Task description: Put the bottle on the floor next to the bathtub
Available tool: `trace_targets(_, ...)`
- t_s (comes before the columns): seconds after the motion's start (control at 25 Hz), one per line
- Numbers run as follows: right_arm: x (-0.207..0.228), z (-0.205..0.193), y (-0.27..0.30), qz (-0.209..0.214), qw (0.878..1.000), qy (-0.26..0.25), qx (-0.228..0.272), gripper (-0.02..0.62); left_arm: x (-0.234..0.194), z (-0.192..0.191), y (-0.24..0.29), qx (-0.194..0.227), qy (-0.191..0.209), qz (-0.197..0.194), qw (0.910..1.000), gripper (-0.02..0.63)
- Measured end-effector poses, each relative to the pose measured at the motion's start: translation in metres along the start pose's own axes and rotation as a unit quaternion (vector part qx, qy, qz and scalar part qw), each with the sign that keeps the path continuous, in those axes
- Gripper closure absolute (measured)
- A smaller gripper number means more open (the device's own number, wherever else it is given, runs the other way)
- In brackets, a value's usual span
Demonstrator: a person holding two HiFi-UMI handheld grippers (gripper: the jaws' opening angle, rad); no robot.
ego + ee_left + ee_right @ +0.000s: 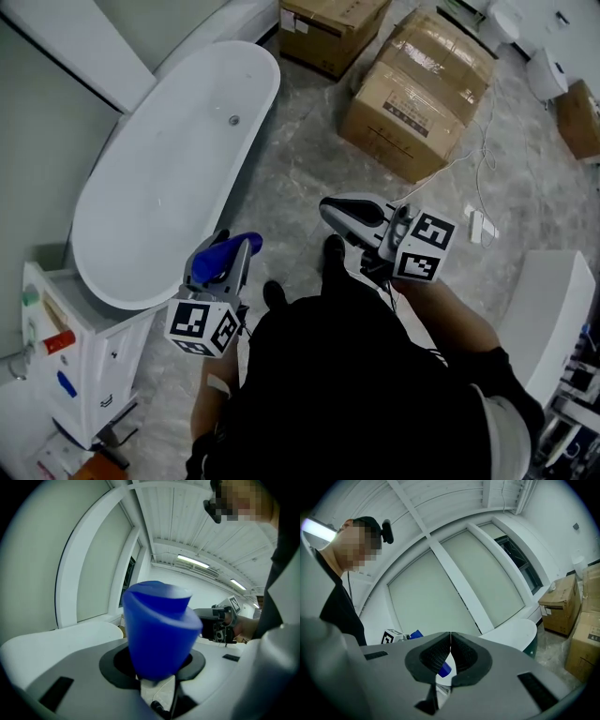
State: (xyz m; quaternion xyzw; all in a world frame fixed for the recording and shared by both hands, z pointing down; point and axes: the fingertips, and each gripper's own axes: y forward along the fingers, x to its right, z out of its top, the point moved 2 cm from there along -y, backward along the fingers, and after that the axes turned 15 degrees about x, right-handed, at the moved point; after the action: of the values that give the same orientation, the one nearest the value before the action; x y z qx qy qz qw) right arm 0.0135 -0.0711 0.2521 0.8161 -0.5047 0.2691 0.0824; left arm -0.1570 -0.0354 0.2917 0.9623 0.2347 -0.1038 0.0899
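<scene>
left gripper [234, 264]: clamped on bottle [221, 255], airborne
right gripper [336, 212]: jaws together, empty
todo: set on floor [300, 187] by bathtub [178, 159], 11 o'clock

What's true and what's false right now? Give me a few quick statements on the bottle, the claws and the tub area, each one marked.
1. The left claw is closed on the blue bottle. True.
2. Cardboard boxes stand on the floor beyond the bathtub. True.
3. The blue bottle stands on the floor. False: it is held off the floor in the left claw, beside the bathtub.
4. The right claw is wide open. False: its jaws are together with nothing between them.
</scene>
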Motion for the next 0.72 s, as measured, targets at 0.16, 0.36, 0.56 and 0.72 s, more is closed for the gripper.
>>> trace_targets(0.16, 0.054, 0.031, -0.015, 0.014, 1.000, 0.008, -0.005, 0.568, 0.015, 0.003, 0.051, 0.007, -0.013, 0.029, 0.9995, 0.448)
trace_targets(0.36, 0.116, 0.038, -0.021, 0.009, 0.999, 0.028, -0.025, 0.568, 0.025, 0.008, 0.096, 0.021, -0.016, 0.055, 0.9981, 0.448)
trace_targets(0.56, 0.140, 0.023, 0.006, 0.021, 0.997, 0.047, -0.051, 0.568, 0.010, -0.001, 0.123, 0.014, -0.007, 0.059, 0.9981, 0.448)
trace_targets(0.72, 0.146, 0.014, 0.041, 0.033, 0.996, 0.042, -0.069, 0.568, -0.015, -0.007, 0.135, 0.012, -0.009, 0.060, 0.9981, 0.448)
